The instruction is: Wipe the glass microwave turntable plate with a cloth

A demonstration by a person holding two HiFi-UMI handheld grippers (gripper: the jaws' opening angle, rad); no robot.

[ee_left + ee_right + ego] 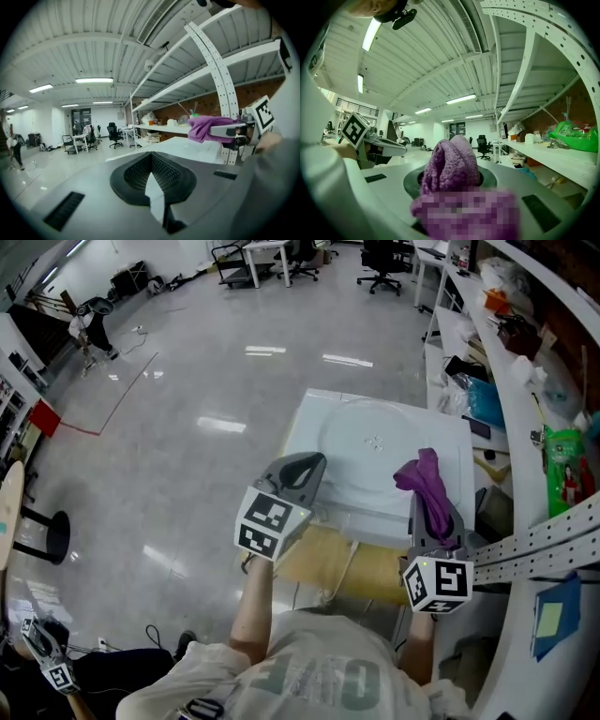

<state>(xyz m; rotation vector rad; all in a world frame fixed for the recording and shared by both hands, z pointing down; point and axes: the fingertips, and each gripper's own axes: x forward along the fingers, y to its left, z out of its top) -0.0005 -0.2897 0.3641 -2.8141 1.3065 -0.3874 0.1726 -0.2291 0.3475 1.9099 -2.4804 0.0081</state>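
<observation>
Right gripper view is showing the right claw (452, 180) clamping a purple cloth (451, 159), bunched loosely. Left claw (151, 178) is sitting closed, empty. Glass plate (361, 460) is lying flat on the white counter (302, 451) just ahead. Nothing's pinning it, so I'm guessing a hard wipe risks sliding it off.

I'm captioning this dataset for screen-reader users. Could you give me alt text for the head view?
Seen from above, a person's right hand-held gripper clamps a purple cloth beside a glass turntable plate lying on a white top; the left hand-held gripper is shut and empty. Cluttered shelves run along the right.
</observation>
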